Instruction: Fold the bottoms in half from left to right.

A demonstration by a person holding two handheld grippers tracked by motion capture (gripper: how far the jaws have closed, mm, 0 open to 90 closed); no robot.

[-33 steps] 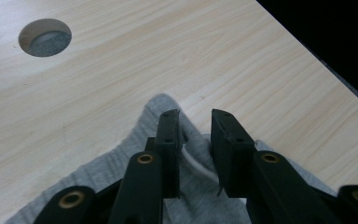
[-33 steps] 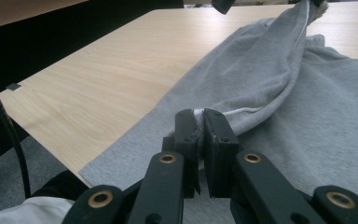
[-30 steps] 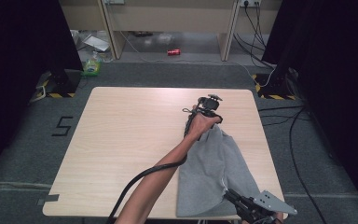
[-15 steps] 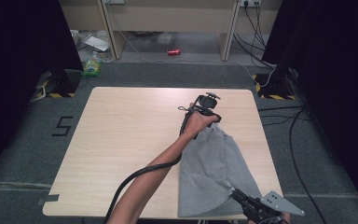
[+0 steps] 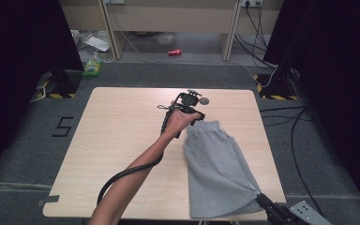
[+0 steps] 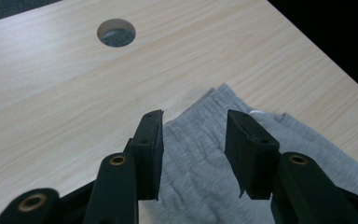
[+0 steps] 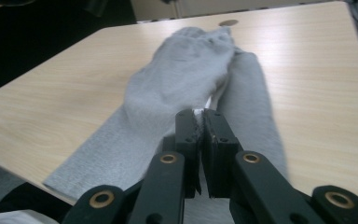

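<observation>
— Two hand-held grippers are seen over a pale wooden surface [image 5: 122, 140]; how is the left hand-held gripper [image 6: 193, 140] set?

— It is seen released, its black jaws spread apart above the elastic waistband end of a pair of grey shorts [image 5: 218, 168]. No cloth is caught between the jaws. In the high view the left hand-held gripper [image 5: 201, 116] is held by a hand [image 5: 180, 123] at the far end of the shorts, with the forearm stretched across the surface from the near edge.

— And the right hand-held gripper [image 7: 200, 140]?

— It is clenched on the shorts: a fold of grey fabric with a thin white edge is pinched between its closed jaws. In the high view the right hand-held gripper [image 5: 262, 201] is found at the near right corner of the surface, at the hem end of the garment.

— Where are the shorts laid?

— They are spread lengthwise on the right half of the surface, waistband toward the far side, hem at the near edge. A round cable hole [image 6: 116, 32] is cut into the surface beyond the waistband. A red can [image 5: 174, 52] is seen on the floor past the far edge.
</observation>
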